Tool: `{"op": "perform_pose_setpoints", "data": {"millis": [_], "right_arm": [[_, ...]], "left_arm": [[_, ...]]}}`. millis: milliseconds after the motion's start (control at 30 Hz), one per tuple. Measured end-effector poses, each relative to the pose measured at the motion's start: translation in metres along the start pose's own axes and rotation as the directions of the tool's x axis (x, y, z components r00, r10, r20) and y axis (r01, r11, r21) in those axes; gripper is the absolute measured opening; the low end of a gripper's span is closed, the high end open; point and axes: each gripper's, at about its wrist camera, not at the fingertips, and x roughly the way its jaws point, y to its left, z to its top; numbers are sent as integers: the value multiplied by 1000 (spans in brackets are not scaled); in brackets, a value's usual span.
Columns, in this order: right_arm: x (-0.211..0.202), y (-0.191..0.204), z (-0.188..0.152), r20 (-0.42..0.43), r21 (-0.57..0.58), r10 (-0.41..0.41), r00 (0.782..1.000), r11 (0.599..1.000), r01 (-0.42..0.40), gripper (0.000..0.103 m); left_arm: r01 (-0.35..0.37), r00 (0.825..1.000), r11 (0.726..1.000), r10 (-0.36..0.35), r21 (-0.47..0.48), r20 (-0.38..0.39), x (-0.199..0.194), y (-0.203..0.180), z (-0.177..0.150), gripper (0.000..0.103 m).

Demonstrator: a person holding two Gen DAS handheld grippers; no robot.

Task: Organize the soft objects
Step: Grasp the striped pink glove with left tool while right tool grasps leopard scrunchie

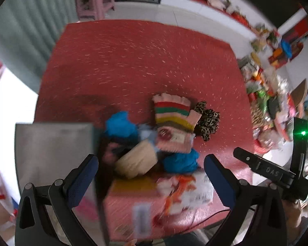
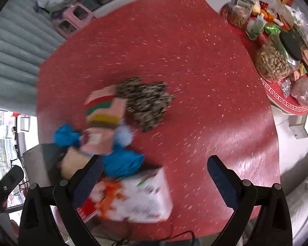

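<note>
On a red speckled tabletop (image 1: 133, 61), a heap of soft goods lies near the front edge: a striped pink knit glove (image 1: 172, 121) with red, green and mustard bands, a leopard-print fabric piece (image 1: 208, 121) touching its right side, bright blue cloth bundles (image 1: 180, 161) and a beige ribbed knit roll (image 1: 136, 161). Just in front of them sits a white and orange printed carton (image 2: 133, 198), with a grey open-topped box (image 1: 53, 145) at the left edge.

The left gripper (image 1: 151, 168) hangs above the near end of the heap, its blue-padded jaws spread wide and holding nothing; the beige roll and blue cloth lie between and just beyond its fingers. The right gripper (image 2: 155, 176) is likewise wide and empty, set to the right of the pile over bare table, with the carton below its left finger.

The glove's long axis runs near to far, cuff toward the person. The left gripper appears the nearer to the heap, though motion blur softens both views. A crowded red tray of jars and packets (image 2: 277, 94) stands far right.
</note>
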Motion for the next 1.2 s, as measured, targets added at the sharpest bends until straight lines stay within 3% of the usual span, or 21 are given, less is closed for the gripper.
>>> {"op": "perform_pose_setpoints", "data": {"millis": [167,400,567,667,733,767,833,900,967,1000,1100,1133,1167,1200], "right_arm": [[41,0,32,-29,-99,-90,996,991,86,101],[97,23,63,-38,-304,-150,988,944,132,101],[111,39,77,8,-417,-158,987,897,147,101],[115,35,85,2,-431,-142,990,893,128,99],[114,32,89,0,-444,-115,993,890,103,82],[114,31,90,-3,-450,-107,994,888,94,69],[111,31,91,-10,-458,-93,996,885,78,59],[107,32,91,-27,-461,-62,998,886,43,39],[103,31,91,-33,-458,-57,998,888,36,35],[99,29,91,-36,-449,-44,998,893,24,34],[84,15,93,-42,-393,2,999,919,-18,34],[79,9,94,-40,-374,14,999,927,-28,34],[75,5,94,-38,-362,19,999,932,-32,34],[69,-3,95,-36,-339,30,999,940,-41,34]], "left_arm": [[-94,991,991,102,91,-90,52,-40,26,103],[-204,955,966,232,156,-184,109,-58,46,103],[-234,934,960,265,151,-241,145,-59,56,103],[-243,926,962,269,126,-266,159,-53,62,103],[-250,919,959,278,132,-278,167,-52,63,103],[-252,916,958,283,140,-285,171,-52,63,103],[-253,906,954,291,158,-307,180,-54,62,103],[-258,897,952,300,165,-324,186,-55,60,102],[-272,891,946,316,173,-325,190,-57,59,101],[-275,891,945,320,179,-323,190,-58,59,98],[-261,891,950,305,172,-335,189,-59,61,75],[-255,893,952,298,167,-337,188,-60,62,49],[-240,898,958,281,159,-340,186,-59,62,32],[-225,901,963,264,149,-345,184,-58,62,25]]}}
